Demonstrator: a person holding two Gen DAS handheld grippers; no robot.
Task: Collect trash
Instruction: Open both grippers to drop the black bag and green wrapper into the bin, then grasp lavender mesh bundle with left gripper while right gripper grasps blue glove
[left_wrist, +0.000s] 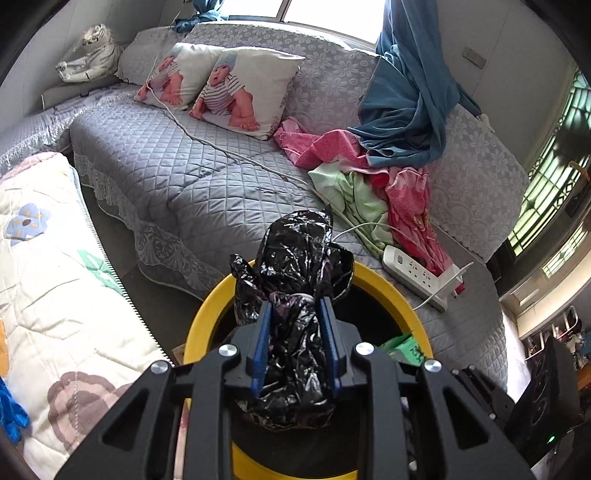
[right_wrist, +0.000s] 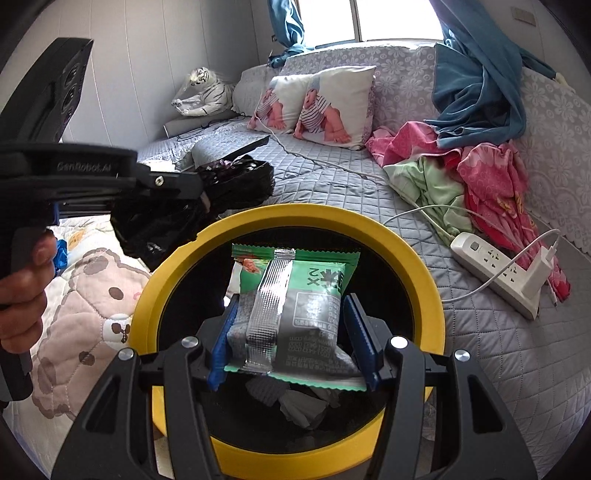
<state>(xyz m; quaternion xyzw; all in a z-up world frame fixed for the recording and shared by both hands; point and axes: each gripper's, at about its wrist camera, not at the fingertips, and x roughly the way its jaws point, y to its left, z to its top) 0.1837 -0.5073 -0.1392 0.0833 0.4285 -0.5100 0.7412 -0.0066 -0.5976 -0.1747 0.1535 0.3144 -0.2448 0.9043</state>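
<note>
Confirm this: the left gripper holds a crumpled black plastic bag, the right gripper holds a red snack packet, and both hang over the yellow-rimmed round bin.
Not quite: the snack packet in the right gripper is green and grey, not red, as the right wrist view shows. The rest stands: the left gripper holds the crumpled black plastic bag, and both hang over the yellow-rimmed round bin.

Black bag (left_wrist: 295, 295) between left gripper (left_wrist: 295, 306) pads
</note>
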